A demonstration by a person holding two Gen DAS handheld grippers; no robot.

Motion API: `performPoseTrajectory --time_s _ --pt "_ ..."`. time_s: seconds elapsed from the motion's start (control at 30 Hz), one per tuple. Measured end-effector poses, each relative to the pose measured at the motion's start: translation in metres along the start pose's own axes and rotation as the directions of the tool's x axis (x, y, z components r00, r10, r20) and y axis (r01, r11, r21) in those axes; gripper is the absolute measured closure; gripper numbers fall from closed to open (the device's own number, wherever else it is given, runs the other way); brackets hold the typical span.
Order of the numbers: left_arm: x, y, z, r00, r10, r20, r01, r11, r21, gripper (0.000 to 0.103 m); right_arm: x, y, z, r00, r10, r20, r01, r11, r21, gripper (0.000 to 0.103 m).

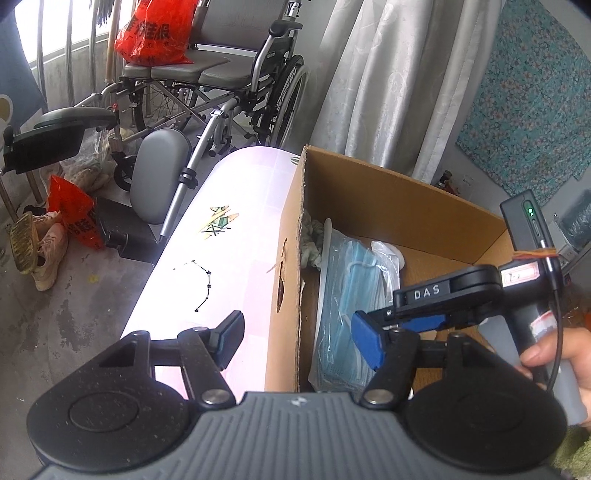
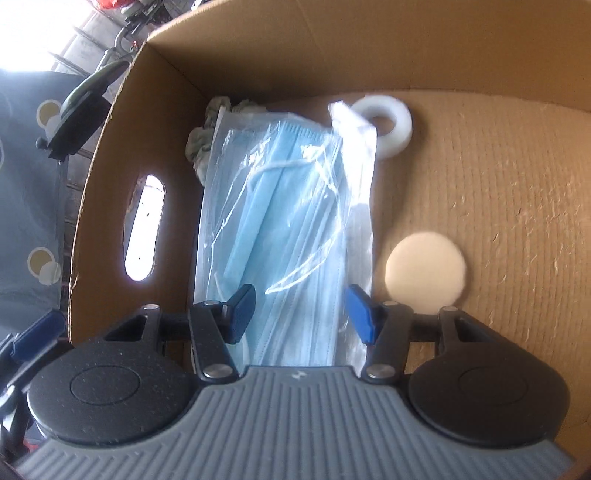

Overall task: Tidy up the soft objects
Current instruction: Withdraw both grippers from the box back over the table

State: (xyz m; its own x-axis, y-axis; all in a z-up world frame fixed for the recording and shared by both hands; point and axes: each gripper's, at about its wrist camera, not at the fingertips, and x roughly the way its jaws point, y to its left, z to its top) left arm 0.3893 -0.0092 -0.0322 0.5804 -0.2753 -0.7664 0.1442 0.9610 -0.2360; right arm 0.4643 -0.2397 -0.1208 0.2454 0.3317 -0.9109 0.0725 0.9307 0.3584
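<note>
A cardboard box (image 2: 303,48) holds a clear bag of blue face masks (image 2: 288,206), a crumpled greenish cloth (image 2: 201,147) behind it, a white foam ring (image 2: 386,123) and a white round pad (image 2: 424,267). My right gripper (image 2: 299,315) is open inside the box, its jaws either side of the mask bag's near end. My left gripper (image 1: 299,338) is open and empty, straddling the box's left wall (image 1: 291,258). The mask bag (image 1: 351,291) and my right gripper (image 1: 369,332) also show in the left wrist view.
The box stands on a pale pink table (image 1: 221,258). A wheelchair (image 1: 207,92) with a red bag (image 1: 155,33), shoes (image 1: 48,251) and another red bag (image 1: 74,214) lie on the floor at left. Curtains (image 1: 388,81) hang behind the box.
</note>
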Motion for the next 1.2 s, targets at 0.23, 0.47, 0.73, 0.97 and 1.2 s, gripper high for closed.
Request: performPoseTrajectory --time_s 0.23,0.47,0.73,0.97,1.2 --pt "0.009 0.002 -0.006 1.000 0.013 -0.027 -0.013 1.000 0.008 0.038 0.005 -0.020 0.024 0.995 -0.069 0.068 0.060 0.989 0.134 0.046" --pt "0.019 0.000 -0.012 0.999 -0.008 -0.053 0.009 1.000 0.018 0.038 0.010 -0.008 0.009 1.000 -0.017 -0.009 0.017 0.995 0.100 0.040" --pt "0.026 0.000 -0.012 0.997 -0.044 -0.071 0.044 0.999 -0.003 0.038 0.015 0.016 -0.005 0.993 0.027 -0.119 -0.018 0.997 0.077 0.038" --pt "0.031 -0.002 -0.014 0.993 -0.074 -0.087 0.075 0.997 0.005 0.038 0.013 0.015 -0.010 0.985 0.121 -0.120 -0.107 0.987 0.123 0.037" --pt "0.036 -0.004 -0.017 0.991 -0.084 -0.109 0.086 0.996 0.008 0.038 0.010 -0.003 -0.012 0.975 0.206 -0.086 -0.187 0.965 0.185 0.031"
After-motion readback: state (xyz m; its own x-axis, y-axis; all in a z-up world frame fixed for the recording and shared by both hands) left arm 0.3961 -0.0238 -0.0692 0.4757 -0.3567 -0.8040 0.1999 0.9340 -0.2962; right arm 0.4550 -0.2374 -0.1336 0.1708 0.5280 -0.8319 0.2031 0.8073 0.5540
